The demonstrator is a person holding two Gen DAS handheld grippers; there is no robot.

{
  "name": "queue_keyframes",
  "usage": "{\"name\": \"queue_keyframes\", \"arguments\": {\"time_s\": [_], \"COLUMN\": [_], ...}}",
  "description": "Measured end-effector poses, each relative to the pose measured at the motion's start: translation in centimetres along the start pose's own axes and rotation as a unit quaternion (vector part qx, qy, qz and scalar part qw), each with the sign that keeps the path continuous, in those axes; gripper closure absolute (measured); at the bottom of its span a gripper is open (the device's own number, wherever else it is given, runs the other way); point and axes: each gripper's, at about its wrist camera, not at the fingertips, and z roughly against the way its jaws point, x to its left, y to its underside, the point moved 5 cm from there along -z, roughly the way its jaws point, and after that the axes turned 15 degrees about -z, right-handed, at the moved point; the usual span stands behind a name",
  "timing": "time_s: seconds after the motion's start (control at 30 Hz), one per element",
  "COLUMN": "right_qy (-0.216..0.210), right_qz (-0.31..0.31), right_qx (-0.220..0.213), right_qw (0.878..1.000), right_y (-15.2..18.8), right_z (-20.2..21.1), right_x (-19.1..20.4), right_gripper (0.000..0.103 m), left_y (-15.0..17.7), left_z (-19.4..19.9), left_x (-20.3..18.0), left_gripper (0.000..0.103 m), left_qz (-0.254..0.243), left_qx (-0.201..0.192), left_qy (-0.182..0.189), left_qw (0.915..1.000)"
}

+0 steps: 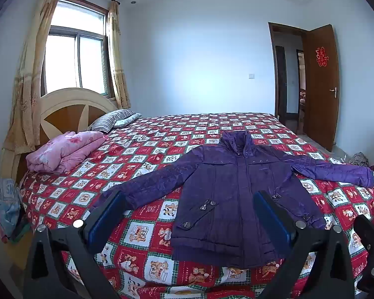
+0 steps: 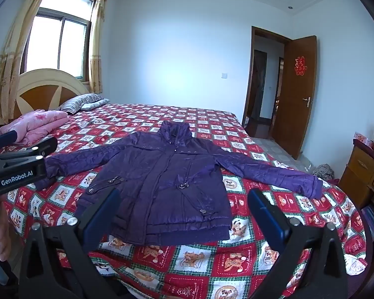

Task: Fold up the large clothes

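A purple padded jacket (image 1: 236,186) lies front up on the red checked bedspread (image 1: 137,154), collar away from me, both sleeves spread out sideways. My left gripper (image 1: 188,195) hovers open over the near hem, nothing between its blue pads; its left finger stands by the jacket's left cuff. In the right wrist view the jacket (image 2: 162,174) fills the middle, and my right gripper (image 2: 184,193) is also open above its hem, holding nothing. The left gripper (image 2: 25,142) shows at the left edge, near the left cuff. The right gripper's finger (image 1: 369,236) pokes in at the lower right.
A folded pink quilt (image 1: 64,152) and a striped pillow (image 1: 112,119) lie by the headboard (image 1: 69,107). Clothes (image 1: 7,204) hang off the bed's left side. A brown door (image 1: 319,87) stands open at the far right. A wooden cabinet (image 2: 361,172) stands right of the bed.
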Motion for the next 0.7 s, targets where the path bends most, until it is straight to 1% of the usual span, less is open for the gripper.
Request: {"name": "queue_keyframes", "arguments": {"time_s": [0.7], "right_qy": [-0.003], "right_qz": [0.002], "right_qx": [0.004], "right_qw": [1.000], "right_y": [0.14], "right_z": [-0.11], "right_x": [0.44], "right_gripper": [0.000], "left_y": [-0.15], "left_z": [-0.09], "left_x": [0.70], "left_gripper": [0.001], "left_qz": [0.001], "left_qx": [-0.005], "left_qy": [-0.001], "left_qw": [1.0000]}}
